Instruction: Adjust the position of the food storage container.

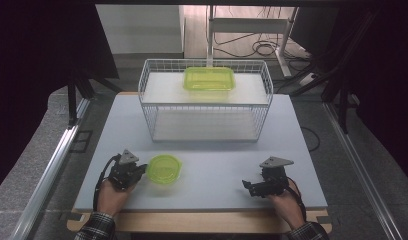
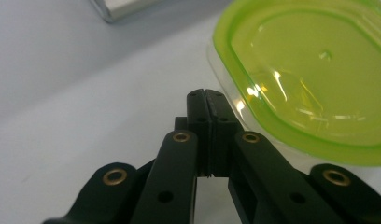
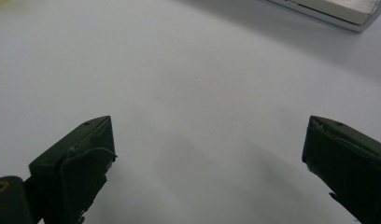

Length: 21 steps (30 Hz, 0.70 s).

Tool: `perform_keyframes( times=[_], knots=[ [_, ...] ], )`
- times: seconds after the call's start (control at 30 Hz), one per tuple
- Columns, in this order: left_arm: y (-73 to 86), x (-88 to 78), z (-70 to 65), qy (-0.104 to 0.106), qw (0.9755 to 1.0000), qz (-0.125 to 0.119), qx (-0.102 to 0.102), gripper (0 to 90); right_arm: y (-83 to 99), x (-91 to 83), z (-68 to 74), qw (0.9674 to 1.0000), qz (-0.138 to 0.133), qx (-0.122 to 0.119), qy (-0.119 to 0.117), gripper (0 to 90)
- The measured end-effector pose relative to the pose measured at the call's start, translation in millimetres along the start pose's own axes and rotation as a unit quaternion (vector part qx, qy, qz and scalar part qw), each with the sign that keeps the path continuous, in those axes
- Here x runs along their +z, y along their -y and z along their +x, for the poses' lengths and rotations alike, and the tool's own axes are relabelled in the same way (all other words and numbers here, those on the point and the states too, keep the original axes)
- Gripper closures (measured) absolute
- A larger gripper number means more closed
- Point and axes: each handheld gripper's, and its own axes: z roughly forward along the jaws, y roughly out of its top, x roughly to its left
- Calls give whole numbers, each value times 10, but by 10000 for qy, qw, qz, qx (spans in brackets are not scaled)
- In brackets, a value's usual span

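A small round clear container with a lime green lid (image 1: 164, 168) (image 2: 310, 79) sits on the pale table near the front left. My left gripper (image 1: 142, 170) (image 2: 207, 93) lies just left of it. Its jaws are pressed together with the tips right at the container's clear rim, and I see nothing between them. At the front right my right gripper (image 1: 248, 186) (image 3: 209, 140) rests low over bare table, pointing left, with its jaws wide apart and empty. A hand holds each gripper.
A white wire basket (image 1: 267, 100) stands at the back middle of the table, with a rectangular green-lidded container (image 1: 209, 79) on its upper shelf. The basket's base edge (image 3: 328, 11) shows ahead of the right gripper. Black stands and cables lie beyond the table.
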Motion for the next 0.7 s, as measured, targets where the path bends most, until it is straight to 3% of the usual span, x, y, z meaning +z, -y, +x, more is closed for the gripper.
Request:
perform_keyframes(
  times=[0.43,0.7],
  knots=[
    [12,87,-158,395,9985,348,171,900,3,10,8,10000,2,-20,-6,24],
    [-30,161,-368,707,9961,406,344,900,1,13,18,10000,33,-28,-7,25]
  ],
)
